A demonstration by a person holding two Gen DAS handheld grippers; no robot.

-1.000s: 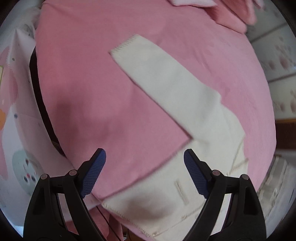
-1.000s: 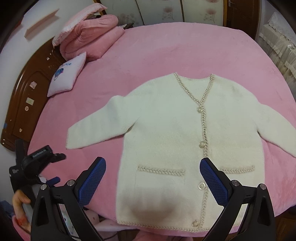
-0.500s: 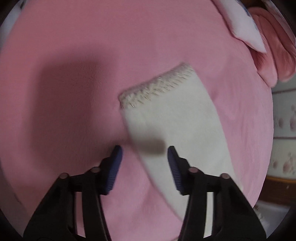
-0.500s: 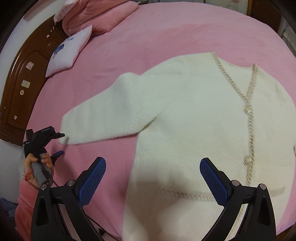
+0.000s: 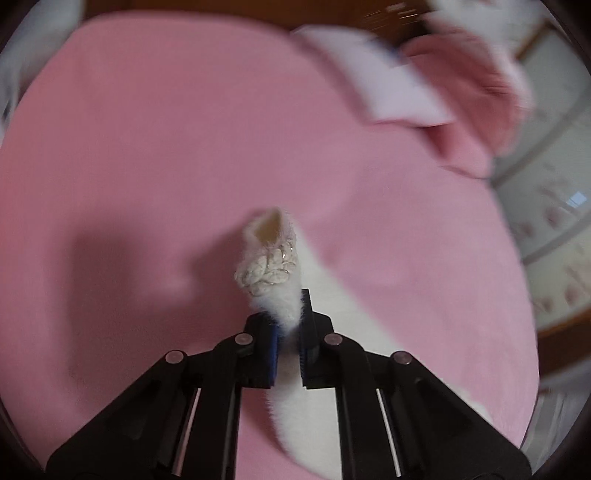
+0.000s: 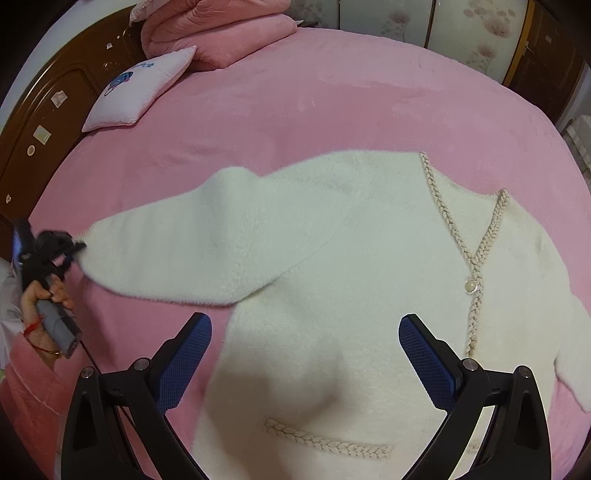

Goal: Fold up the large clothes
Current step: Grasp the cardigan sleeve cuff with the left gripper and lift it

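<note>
Near the bed's (image 6: 332, 92) left edge, left claw (image 5: 288, 325) just closed, pinching cardigan's (image 6: 332, 258) sleeve cuff (image 5: 267, 271), right claw (image 6: 304, 354) open above cardigan body, bare pink bedspread beyond.

Fluffy cream-white knit cardigan (image 6: 332, 240) with beige braided trim and a pearl button (image 6: 470, 285), plush pink bed cover (image 6: 295, 103), pale pillow (image 6: 140, 88) with blue print, folded pink quilt (image 6: 218, 33), dark brown wooden headboard (image 6: 55, 103), black grippers with blue textured pads (image 6: 424, 360)
</note>
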